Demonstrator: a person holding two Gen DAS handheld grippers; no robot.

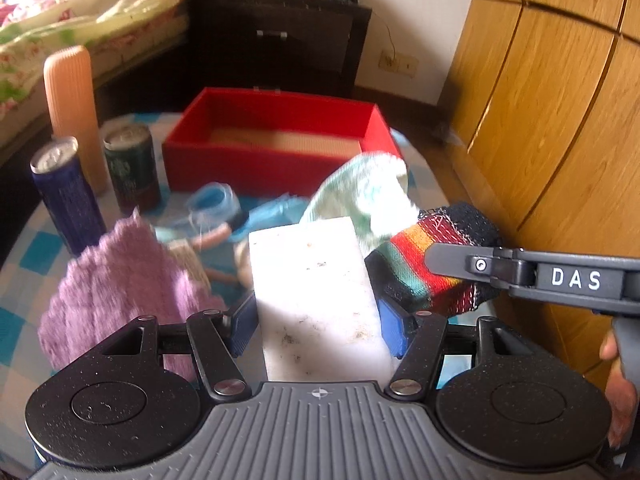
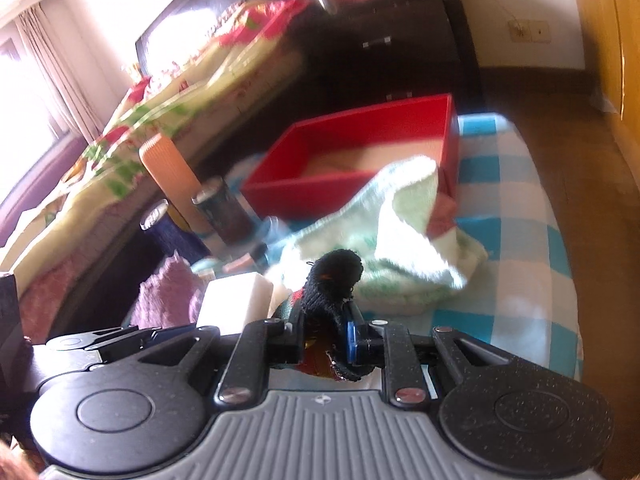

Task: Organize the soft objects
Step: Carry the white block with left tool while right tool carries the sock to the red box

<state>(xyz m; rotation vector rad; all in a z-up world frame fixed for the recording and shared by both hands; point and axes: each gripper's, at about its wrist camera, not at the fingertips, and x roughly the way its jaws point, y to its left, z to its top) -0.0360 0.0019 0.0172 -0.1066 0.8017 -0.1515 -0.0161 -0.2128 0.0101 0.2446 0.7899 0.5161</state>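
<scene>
Checked surface (image 1: 24,248): red box (image 1: 276,156) ahead of both grippers. Left gripper (image 1: 318,320) clamps white sponge (image 1: 316,292); right gripper (image 2: 326,340) pinches striped sock (image 2: 332,280), apparently nearer.

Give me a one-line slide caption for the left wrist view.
Left hand-held gripper grips a white sponge block; right hand-held gripper holds a striped sock before the red box.

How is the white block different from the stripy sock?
The white sponge block is plain and boxy; the striped sock is many-coloured, with a black end, and floppy. The left gripper holds the block wide; the right gripper pinches the sock shut. Both are soft things held in grippers.
</scene>
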